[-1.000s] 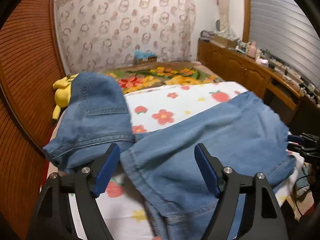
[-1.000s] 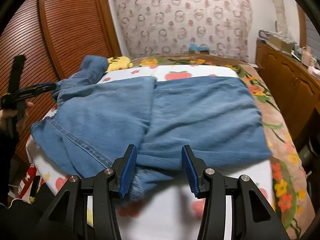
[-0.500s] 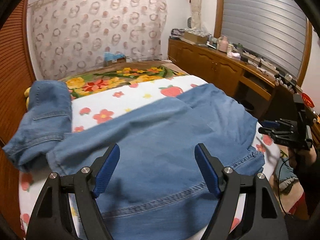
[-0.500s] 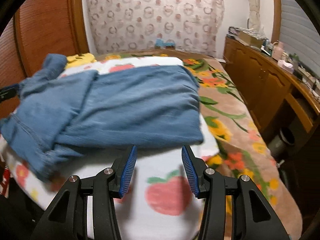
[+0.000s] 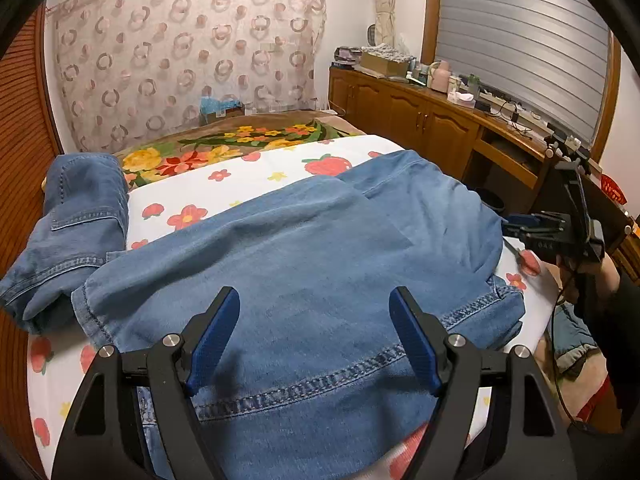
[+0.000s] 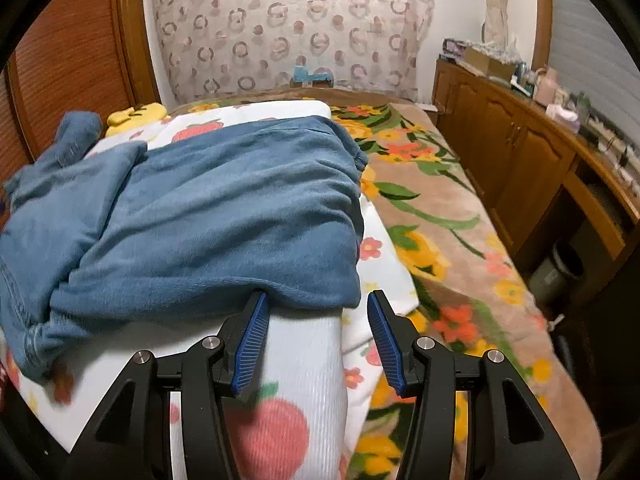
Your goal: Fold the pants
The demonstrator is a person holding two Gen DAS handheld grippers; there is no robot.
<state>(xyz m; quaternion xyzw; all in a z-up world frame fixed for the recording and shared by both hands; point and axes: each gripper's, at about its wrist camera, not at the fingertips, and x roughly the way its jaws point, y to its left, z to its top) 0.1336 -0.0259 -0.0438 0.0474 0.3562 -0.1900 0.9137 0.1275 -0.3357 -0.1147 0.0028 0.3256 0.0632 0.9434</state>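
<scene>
1. Both grippers stand with their jaws apart and hold nothing.
2. Left gripper (image 5: pixel 314 336): its blue pads gape wide above the near part of the jeans (image 5: pixel 304 280), over a stitched seam; no cloth is pinched between them.
3. Right gripper (image 6: pixel 316 340): its jaws have just been opening a little, and between them lies bare white sheet (image 6: pixel 304 352). The tip of its left finger (image 6: pixel 256 308) sits at the near folded edge of the jeans (image 6: pixel 208 232), which bulges just past the fingertips; whether it touches I cannot tell.
4. In the left wrist view the right gripper (image 5: pixel 516 226) shows at the right edge of the bed, held in a hand (image 5: pixel 588 276), with its tips at the denim's right edge.
5. The jeans lie spread across the strawberry-and-flower sheet (image 5: pixel 208 196) on the bed, doubled over so that one layer covers another.
6. One end of the denim is bunched in a heap (image 5: pixel 76 216) at the left, beside the wooden slatted wall (image 5: pixel 20 128).
7. A yellow soft toy (image 6: pixel 136 114) peeks out at the far left of the bed.
8. A flowered blanket (image 6: pixel 440 232) covers the bed's right side, next to a wooden cabinet (image 6: pixel 512 152) with clutter on top.
9. A ring-patterned curtain (image 6: pixel 288 28) hangs on the far wall.
</scene>
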